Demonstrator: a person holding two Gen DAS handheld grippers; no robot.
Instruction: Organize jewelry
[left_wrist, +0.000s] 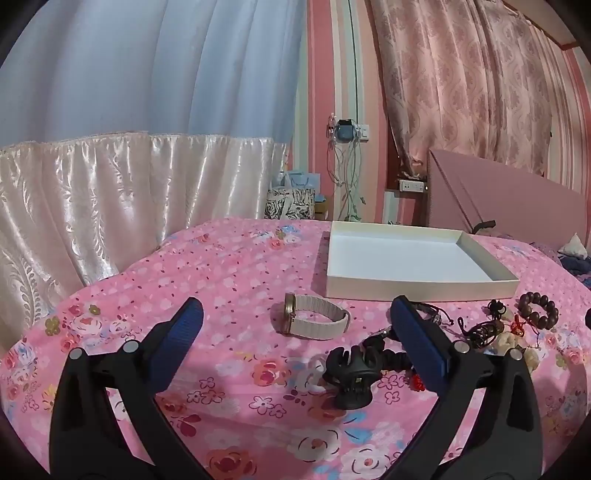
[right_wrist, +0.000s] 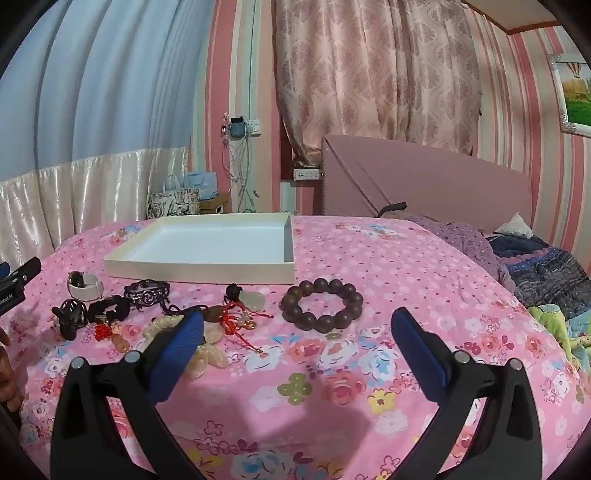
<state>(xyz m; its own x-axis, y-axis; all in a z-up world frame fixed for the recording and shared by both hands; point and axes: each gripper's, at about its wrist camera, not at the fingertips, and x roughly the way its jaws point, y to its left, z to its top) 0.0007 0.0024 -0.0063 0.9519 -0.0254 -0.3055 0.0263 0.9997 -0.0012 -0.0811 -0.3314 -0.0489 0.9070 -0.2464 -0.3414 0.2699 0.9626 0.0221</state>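
A shallow white box (left_wrist: 421, 286) (right_wrist: 199, 267) lies on the pink floral bedspread. In front of it is jewelry. A white-strapped watch (left_wrist: 314, 319) (right_wrist: 85, 286) lies ahead of my open, empty left gripper (left_wrist: 295, 328), with a black claw hair clip (left_wrist: 351, 373) (right_wrist: 70, 317) nearer. A brown wooden bead bracelet (right_wrist: 321, 301) (left_wrist: 537, 310) lies just ahead of my open, empty right gripper (right_wrist: 297, 328). Between them sit a dark patterned bangle (right_wrist: 146, 291), red-corded charms (right_wrist: 240, 317) and pale stone pieces (right_wrist: 207, 354).
A pink headboard (right_wrist: 424, 181) and rumpled dark bedding (right_wrist: 543, 266) are at the right. Satin curtains (left_wrist: 110, 199) hang at the left. Gift bags (right_wrist: 173, 201) stand behind the bed. The left gripper's edge (right_wrist: 16, 280) shows at the right wrist view's left.
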